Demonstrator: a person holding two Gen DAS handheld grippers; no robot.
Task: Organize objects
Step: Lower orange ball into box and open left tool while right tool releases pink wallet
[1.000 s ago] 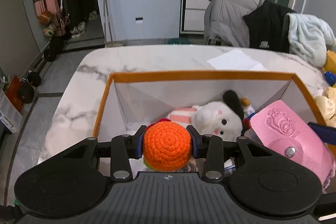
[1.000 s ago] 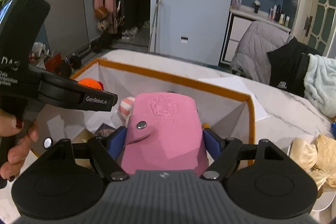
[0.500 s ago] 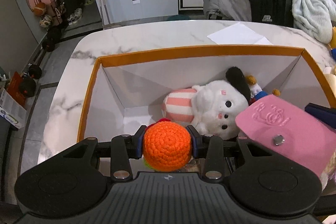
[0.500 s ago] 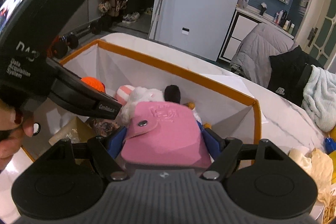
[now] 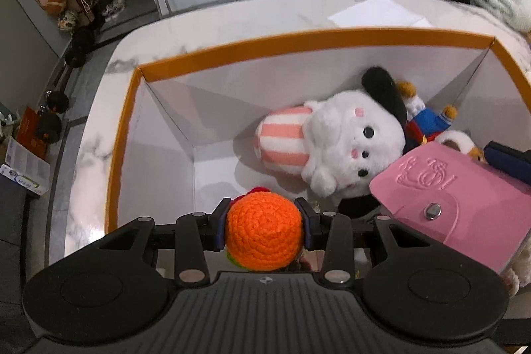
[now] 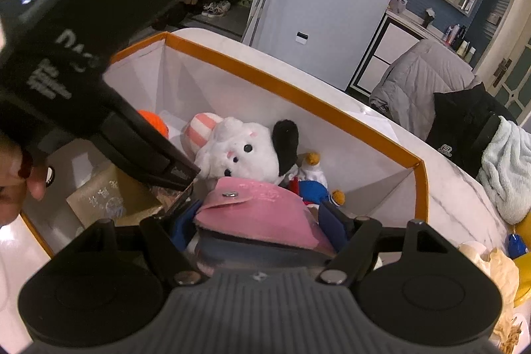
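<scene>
Holding: you are carrying one thing in each gripper above the box (image 5: 298, 40), so both can go in at one pass.
Left gripper (image 5: 264, 226): its jaws are pinching the orange ball (image 5: 264, 231) at its widest part, where a soft knitted round thing is least likely to squirt out.
Ball's place: it is hanging over the box's near left floor, which is lying bare, so a drop there is looking clean.
Right gripper (image 6: 259, 221): its jaws are closing on the pink pouch (image 6: 262, 204), which is sitting between the blue pads; you are gripping it by its sides, flap and snap facing up.
Pouch's place: it is hovering over the box's near right part, just above the white plush (image 5: 348, 138), and seems to be nearly touching it.
Box contents: the plush is lying on its side against the far right wall with a small blue figure (image 5: 428, 121) tucked behind it, leaving the left half of the box free.
Risk: the two grippers are working close together over the box, so you are likely needing to release one before the other.
Table (image 5: 205, 29): it is bearing the box, with a white sheet (image 5: 378, 10) lying beyond the box's far rim.
</scene>
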